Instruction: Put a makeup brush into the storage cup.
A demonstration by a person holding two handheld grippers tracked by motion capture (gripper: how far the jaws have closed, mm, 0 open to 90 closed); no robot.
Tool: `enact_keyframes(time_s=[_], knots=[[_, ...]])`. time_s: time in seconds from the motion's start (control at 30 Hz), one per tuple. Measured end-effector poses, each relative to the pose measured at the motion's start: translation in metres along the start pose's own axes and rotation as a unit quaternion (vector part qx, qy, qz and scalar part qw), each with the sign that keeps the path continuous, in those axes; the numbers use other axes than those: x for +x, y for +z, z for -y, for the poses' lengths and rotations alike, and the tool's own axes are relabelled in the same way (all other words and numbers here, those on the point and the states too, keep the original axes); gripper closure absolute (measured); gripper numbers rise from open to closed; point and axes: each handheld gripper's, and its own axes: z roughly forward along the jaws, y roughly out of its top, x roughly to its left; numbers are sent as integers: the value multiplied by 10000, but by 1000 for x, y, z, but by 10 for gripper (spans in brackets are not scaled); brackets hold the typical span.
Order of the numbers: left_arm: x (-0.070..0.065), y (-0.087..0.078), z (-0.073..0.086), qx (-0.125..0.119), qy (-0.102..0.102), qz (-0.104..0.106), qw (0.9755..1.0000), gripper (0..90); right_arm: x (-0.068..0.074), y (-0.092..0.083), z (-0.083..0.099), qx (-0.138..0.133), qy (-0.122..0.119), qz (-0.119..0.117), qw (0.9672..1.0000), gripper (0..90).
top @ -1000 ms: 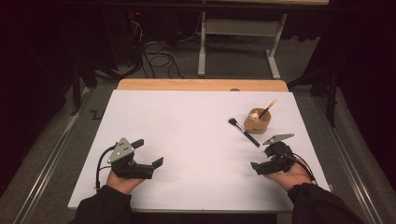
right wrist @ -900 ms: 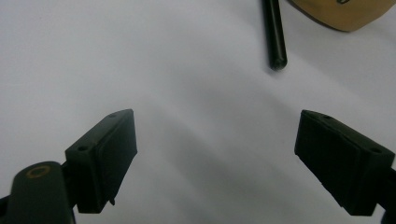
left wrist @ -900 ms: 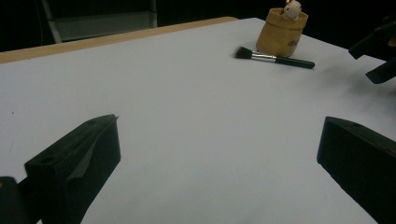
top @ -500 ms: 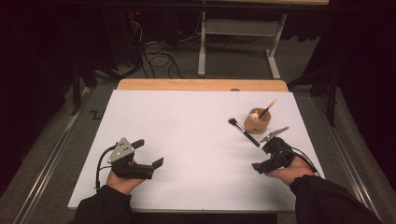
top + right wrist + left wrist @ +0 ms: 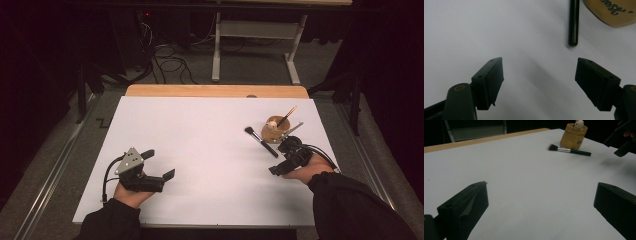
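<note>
The right gripper (image 5: 280, 159) is near the right edge of the table (image 5: 200, 150), just in front of the brush (image 5: 261, 141). Its jaws stand apart and have just been closing a little, with only bare table between them. In the right gripper view the end of the brush handle (image 5: 573, 22) lies just beyond the jaws, not touching them. The brush lies flat, just beside the small tan pot (image 5: 274, 129), which stands toward the far right corner. Something pale sits in the pot (image 5: 573, 136), perhaps a small figure; the picture is too dim to tell. The left gripper (image 5: 159, 165) rests near the front left corner, jaws wide apart and holding nothing.
</note>
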Motion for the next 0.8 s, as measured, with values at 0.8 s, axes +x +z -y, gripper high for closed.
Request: enact_keyframes(time_s=[0.8], knots=[[1,1,0,11,-2,21,10000,2,-31,21,-33,15,-4,-34,10000,433]])
